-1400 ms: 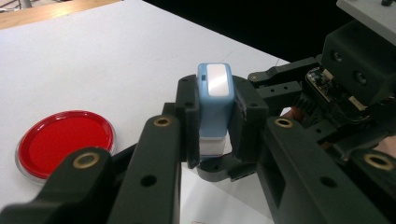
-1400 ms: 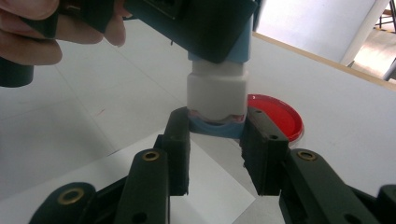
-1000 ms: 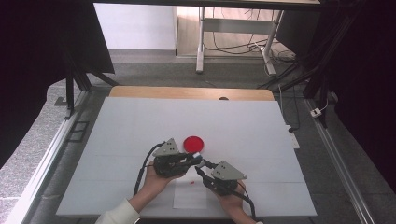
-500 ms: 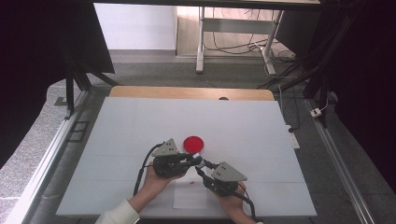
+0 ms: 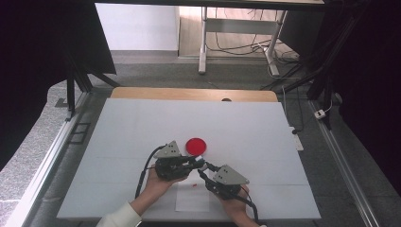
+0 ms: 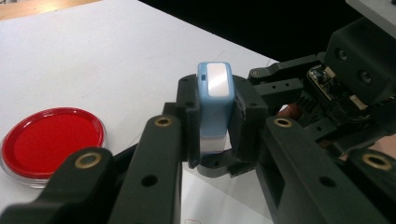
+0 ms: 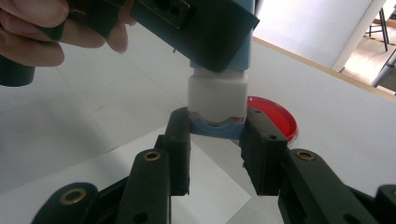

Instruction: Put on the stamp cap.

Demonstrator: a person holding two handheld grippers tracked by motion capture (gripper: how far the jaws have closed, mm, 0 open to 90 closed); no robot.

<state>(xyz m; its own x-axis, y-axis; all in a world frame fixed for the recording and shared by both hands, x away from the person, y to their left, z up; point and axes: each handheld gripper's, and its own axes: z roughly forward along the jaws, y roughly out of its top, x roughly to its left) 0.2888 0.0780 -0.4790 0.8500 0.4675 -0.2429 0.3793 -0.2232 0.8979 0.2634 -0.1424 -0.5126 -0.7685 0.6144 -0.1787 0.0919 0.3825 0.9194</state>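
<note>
A small blue-and-white stamp (image 6: 215, 100) is held above the table between both grippers. My left gripper (image 6: 215, 133) is shut on its blue body, with the white-faced end toward the camera. In the right gripper view, my right gripper (image 7: 217, 135) is shut on the blue bottom end (image 7: 217, 129) under the stamp's white block (image 7: 217, 98). In the high view the left gripper (image 5: 196, 163) and right gripper (image 5: 206, 169) meet tip to tip just in front of a round red dish (image 5: 195, 145). That dish (image 6: 51, 142) lies flat on the table.
A white sheet of paper (image 5: 192, 198) lies on the white table (image 5: 246, 127) under the grippers, with a small red mark (image 5: 195, 186) near its top edge. A wooden strip (image 5: 189, 93) runs along the far edge. The table has open room all around.
</note>
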